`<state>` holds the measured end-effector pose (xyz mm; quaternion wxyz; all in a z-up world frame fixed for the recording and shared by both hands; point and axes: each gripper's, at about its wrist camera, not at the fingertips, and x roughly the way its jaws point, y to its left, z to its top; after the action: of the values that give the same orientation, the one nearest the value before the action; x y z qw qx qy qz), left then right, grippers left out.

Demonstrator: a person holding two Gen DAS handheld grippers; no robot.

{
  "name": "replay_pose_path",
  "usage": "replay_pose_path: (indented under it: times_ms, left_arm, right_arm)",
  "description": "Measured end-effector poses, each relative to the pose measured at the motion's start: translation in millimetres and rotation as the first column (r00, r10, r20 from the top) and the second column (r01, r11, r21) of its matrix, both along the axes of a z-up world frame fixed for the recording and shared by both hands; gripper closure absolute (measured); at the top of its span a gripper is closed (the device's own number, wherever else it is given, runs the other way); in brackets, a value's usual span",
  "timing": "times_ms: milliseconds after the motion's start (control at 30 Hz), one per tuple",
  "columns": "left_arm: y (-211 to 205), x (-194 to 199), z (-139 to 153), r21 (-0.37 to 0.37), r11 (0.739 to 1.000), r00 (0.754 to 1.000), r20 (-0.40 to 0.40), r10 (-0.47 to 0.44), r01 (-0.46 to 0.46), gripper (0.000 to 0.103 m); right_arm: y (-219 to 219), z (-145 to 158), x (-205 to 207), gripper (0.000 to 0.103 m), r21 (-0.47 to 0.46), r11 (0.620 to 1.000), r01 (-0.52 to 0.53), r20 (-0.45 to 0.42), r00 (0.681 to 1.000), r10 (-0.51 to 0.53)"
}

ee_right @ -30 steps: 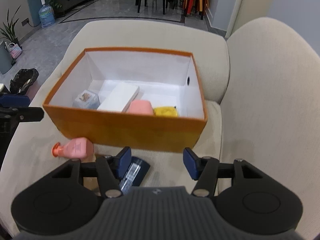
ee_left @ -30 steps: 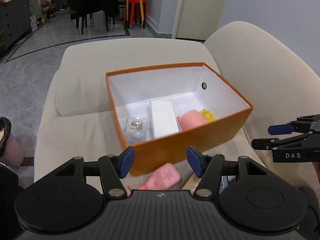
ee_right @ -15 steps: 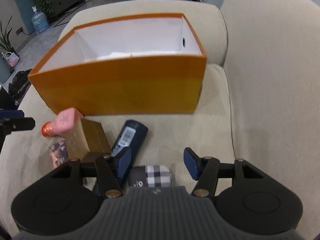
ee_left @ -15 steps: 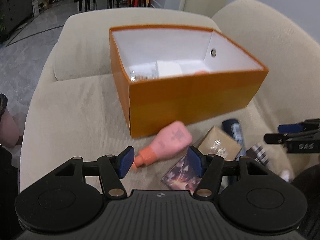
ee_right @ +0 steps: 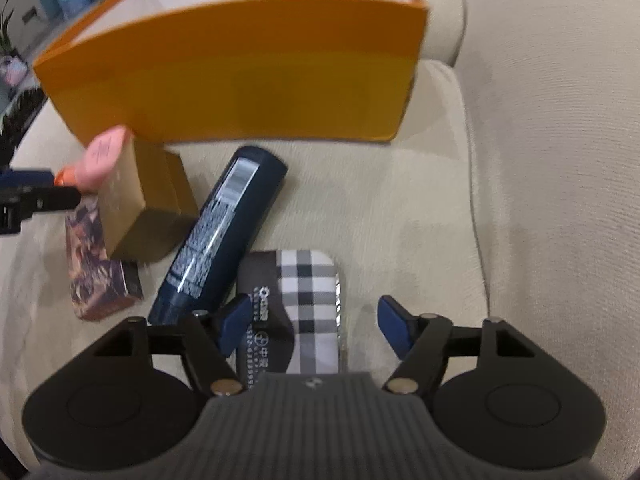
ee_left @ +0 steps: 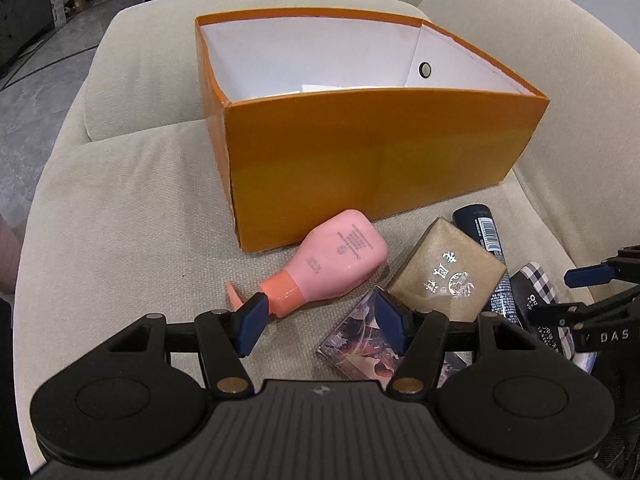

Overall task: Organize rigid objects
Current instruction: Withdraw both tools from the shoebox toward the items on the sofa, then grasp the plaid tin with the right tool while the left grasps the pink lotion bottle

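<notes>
Jaws of the left gripper [ee_left: 318,322] stand open and empty over the pink bottle [ee_left: 334,260], which lies in front of the orange box [ee_left: 372,176], cap toward the jaws, long axis slanting to the box. Jaws of the right gripper [ee_right: 316,326], which have just been opening, straddle the checked pack [ee_right: 306,300], lengthwise between them, nearer this hand, further from the box.

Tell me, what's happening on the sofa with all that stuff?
A person with a gripper in each hand is tidying things into the orange box. The left gripper is open over the pink bottle. The right gripper has just been opening over the checked pack. Neither holds anything yet.
</notes>
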<state>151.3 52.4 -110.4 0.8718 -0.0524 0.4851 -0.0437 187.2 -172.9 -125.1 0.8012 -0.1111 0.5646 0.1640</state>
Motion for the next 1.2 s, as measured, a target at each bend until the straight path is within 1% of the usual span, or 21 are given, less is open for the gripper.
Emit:
replay_pose_path:
  times_ms: [67,167,200,300,367,400,467,600,800,833,867,900,933,1000,1100,1167,1200]
  left_arm:
    - [-1.2,2.5,-2.1,0.011,1.0,1.0,0.002,-0.008,0.008,0.031]
    - [-3.4,5.7,-5.6,0.037,0.999,1.0,0.009,-0.023,0.022,0.03]
    - [-4.2,6.9,-6.4,0.047,0.999,1.0,0.012,-0.027,0.026,0.029]
    - [-7.0,11.5,-9.2,0.08,0.996,0.999,0.023,-0.041,0.039,0.028]
    - [-8.4,14.6,-10.6,0.094,0.994,0.998,0.033,-0.051,0.048,0.028]
    - [-9.2,15.8,-11.1,0.1,0.993,0.997,0.04,-0.06,0.056,0.026]
    - [-12.4,17.7,-11.9,0.117,0.989,0.994,0.056,-0.094,0.087,0.024]
    - [-21.4,22.4,-13.7,0.15,0.977,0.983,0.079,-0.163,0.15,0.025]
    - [-17.5,34.5,-23.0,0.094,0.98,0.981,0.064,-0.181,0.175,0.025]
    - [-14.1,34.2,-24.8,0.077,0.982,0.982,0.063,-0.178,0.173,0.026]
    - [-12.3,34.7,-25.4,0.057,0.983,0.983,0.061,-0.175,0.172,0.031]
    - [-11.4,34.4,-25.5,0.045,0.984,0.983,0.059,-0.174,0.171,0.032]
    - [-11.6,33.6,-25.0,0.05,0.984,0.983,0.056,-0.173,0.17,0.033]
    - [-13.2,31.8,-23.8,0.061,0.985,0.986,0.042,-0.164,0.161,0.042]
    - [-11.9,22.5,-21.6,0.049,0.991,0.992,0.023,-0.127,0.126,0.053]
    - [-9.7,13.1,-21.3,0.052,0.992,0.994,0.016,-0.112,0.111,0.054]
    - [-8.3,8.7,-21.6,0.054,0.993,0.994,0.01,-0.107,0.106,0.054]
  right_arm:
    - [3.7,-4.4,-0.1,0.033,-0.007,1.0,-0.012,-0.012,1.0,0.012]
    - [3.2,-8.6,1.9,0.029,0.007,1.0,-0.002,-0.035,0.999,0.002]
    - [2.3,-10.2,3.3,0.029,0.013,1.0,0.001,-0.043,0.999,0.0]
    - [0.8,-15.1,5.5,0.029,0.025,1.0,-0.004,-0.072,0.997,0.006]
    - [2.6,-17.7,5.6,0.029,0.017,1.0,-0.013,-0.075,0.997,0.014]
    - [3.7,-18.0,5.7,0.029,0.015,1.0,-0.015,-0.074,0.997,0.017]
    - [4.7,-18.8,7.0,0.029,0.017,1.0,-0.015,-0.078,0.997,0.016]
    - [5.3,-21.8,9.2,0.028,0.02,1.0,-0.02,-0.094,0.995,0.022]
    - [14.4,-26.7,7.0,0.027,-0.022,0.999,-0.049,-0.089,0.995,0.046]
    - [14.9,-26.6,6.6,0.027,-0.024,0.999,-0.048,-0.089,0.995,0.046]
    - [15.3,-26.3,7.0,0.027,-0.023,0.999,-0.046,-0.09,0.995,0.044]
    - [15.2,-26.3,6.5,0.027,-0.021,0.999,-0.045,-0.091,0.995,0.043]
    - [15.6,-26.2,5.3,0.027,-0.021,0.999,-0.044,-0.091,0.995,0.042]
    - [16.3,-26.8,4.7,0.027,-0.022,0.999,-0.045,-0.092,0.995,0.043]
    - [18.3,-25.3,2.6,0.03,-0.026,0.999,-0.046,-0.088,0.995,0.044]
    - [17.7,-22.8,2.1,0.035,-0.014,0.999,-0.041,-0.082,0.996,0.04]
    - [15.9,-22.1,2.6,0.035,-0.006,0.999,-0.033,-0.08,0.996,0.032]
